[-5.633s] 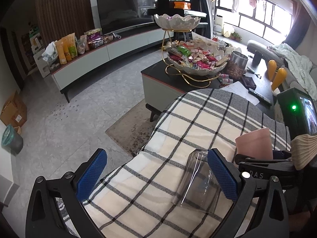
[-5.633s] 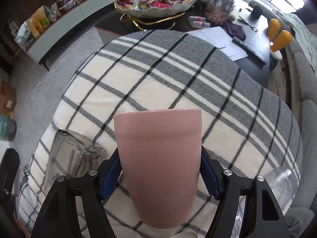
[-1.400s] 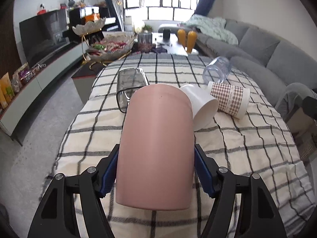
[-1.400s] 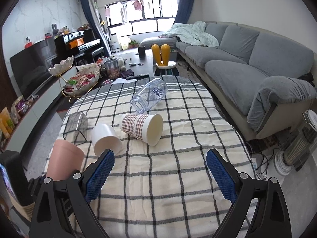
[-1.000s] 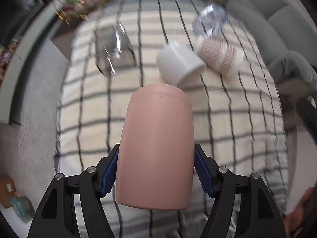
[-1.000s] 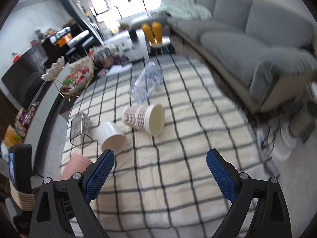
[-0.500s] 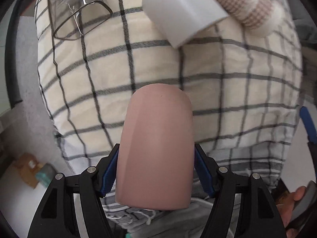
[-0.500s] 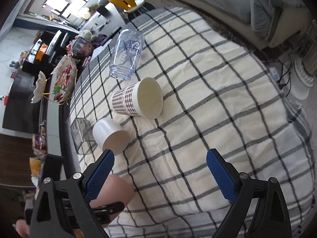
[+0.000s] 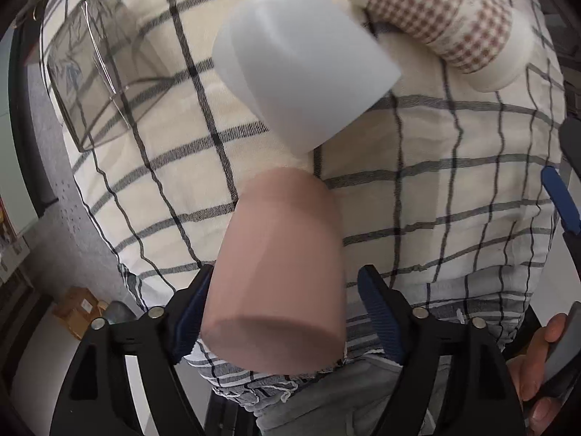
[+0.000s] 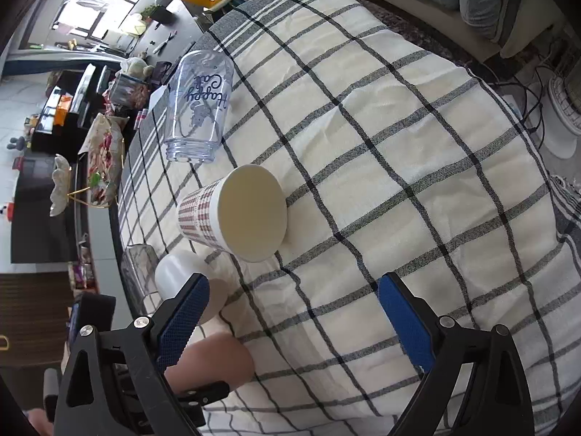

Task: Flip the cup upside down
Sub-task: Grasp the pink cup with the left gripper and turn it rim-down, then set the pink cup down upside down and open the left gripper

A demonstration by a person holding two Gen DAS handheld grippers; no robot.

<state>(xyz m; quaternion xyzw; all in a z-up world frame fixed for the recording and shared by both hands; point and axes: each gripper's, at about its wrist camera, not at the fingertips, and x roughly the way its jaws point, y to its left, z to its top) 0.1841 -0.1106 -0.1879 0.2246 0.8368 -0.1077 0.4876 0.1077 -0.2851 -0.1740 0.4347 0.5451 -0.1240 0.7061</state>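
A pink cup (image 9: 279,269) stands mouth down on the checked tablecloth (image 9: 454,189) near its front edge, its flat base toward the camera. My left gripper (image 9: 283,312) is open around it; the left pad sits close to the cup and a gap shows at the right pad (image 9: 377,312). The pink cup (image 10: 214,359) also shows in the right wrist view at lower left. My right gripper (image 10: 290,319) is open and empty above the cloth.
A white cup (image 9: 301,83), a brown checked paper cup (image 9: 446,25) and a smoky clear tumbler (image 9: 94,69) lie on their sides beyond the pink cup. A clear printed cup (image 10: 199,101) lies further back. A hand (image 9: 537,374) shows at lower right.
The left gripper tipped the pink cup over to mouth down on the cloth, then its jaws opened off the cup. The right gripper stayed open, tilting downward over the table.
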